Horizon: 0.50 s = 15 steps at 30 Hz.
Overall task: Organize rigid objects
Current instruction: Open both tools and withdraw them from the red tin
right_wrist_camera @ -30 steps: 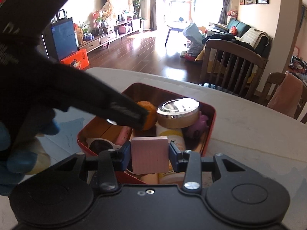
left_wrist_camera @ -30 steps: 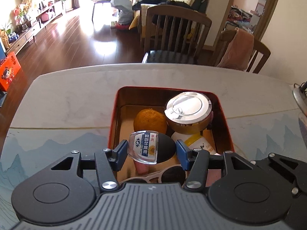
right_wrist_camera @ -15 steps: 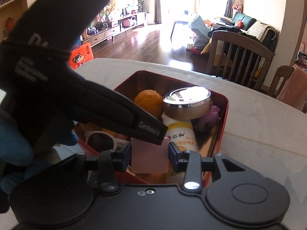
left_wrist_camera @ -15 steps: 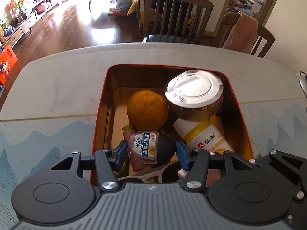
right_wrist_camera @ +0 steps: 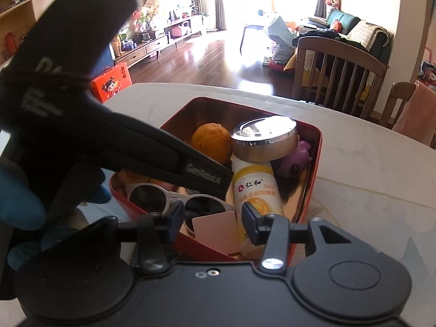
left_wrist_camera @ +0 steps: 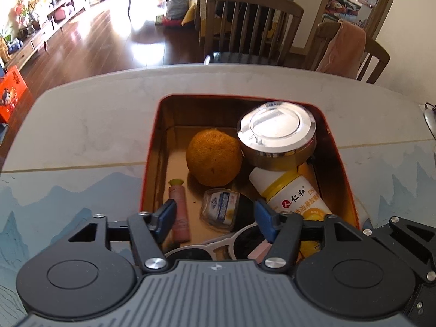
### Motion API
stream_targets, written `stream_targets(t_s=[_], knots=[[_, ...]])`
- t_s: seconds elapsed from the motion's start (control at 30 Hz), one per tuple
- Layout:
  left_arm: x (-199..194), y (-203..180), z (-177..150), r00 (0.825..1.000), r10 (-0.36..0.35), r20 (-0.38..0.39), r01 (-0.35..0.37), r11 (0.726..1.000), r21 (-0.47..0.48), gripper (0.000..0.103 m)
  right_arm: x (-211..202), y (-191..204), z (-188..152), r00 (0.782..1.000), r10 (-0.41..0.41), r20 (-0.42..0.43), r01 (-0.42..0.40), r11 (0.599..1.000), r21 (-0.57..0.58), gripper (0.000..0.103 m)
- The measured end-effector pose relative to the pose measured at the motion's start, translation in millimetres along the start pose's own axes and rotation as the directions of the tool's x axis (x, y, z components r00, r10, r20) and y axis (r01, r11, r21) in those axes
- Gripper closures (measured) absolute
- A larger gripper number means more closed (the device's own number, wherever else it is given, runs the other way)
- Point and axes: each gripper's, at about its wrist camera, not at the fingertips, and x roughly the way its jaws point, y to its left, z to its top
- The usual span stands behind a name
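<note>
Both tongs, jaws just opening, release their loads into the red tin (left_wrist_camera: 152, 147): left tongs (left_wrist_camera: 215, 219) a small bottle (left_wrist_camera: 220, 209), right tongs (right_wrist_camera: 211, 219) a pink block (right_wrist_camera: 215, 231). Next, likely withdrawing clear.

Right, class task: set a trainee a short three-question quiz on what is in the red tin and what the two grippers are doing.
1. True or false: the left gripper clamps the small bottle.
2. Which lies beside the orange in the red tin? A) silver-lidded jar B) mug C) spoon
3. Fill in: the pink block sits between the open jaws of the ___ gripper.

Key: 1 false, it lies loose, the jaws just opened. 2 A. 3 right.
</note>
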Motion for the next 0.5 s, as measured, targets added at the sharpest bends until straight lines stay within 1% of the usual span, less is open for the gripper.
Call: stream_targets(t_s=[0.07,0.3,0.5], knots=[[-7.6,1.7,-1.9,1.000,-0.009,0.014,0.009,1.000,-0.001,0.038,-4.2,-1.1,1.2,1.000,0.002,0.003,-0.002,1.000,0.012,0.054],[-37.5,4.5,-6.2,0.998,-0.007,0.061,0.007,1.000,0.006,0.038,-23.0,0.7,4.3,1.000,-0.011,0.022,0.010,0.999,0.038,0.049],[-66.3,6.9,-16.1,0.994,-0.022,0.104,0.020,1.000,0.018,0.038,-45.6,6.5,2.5,0.998,-0.029,0.049,0.027,0.998,0.057,0.042]])
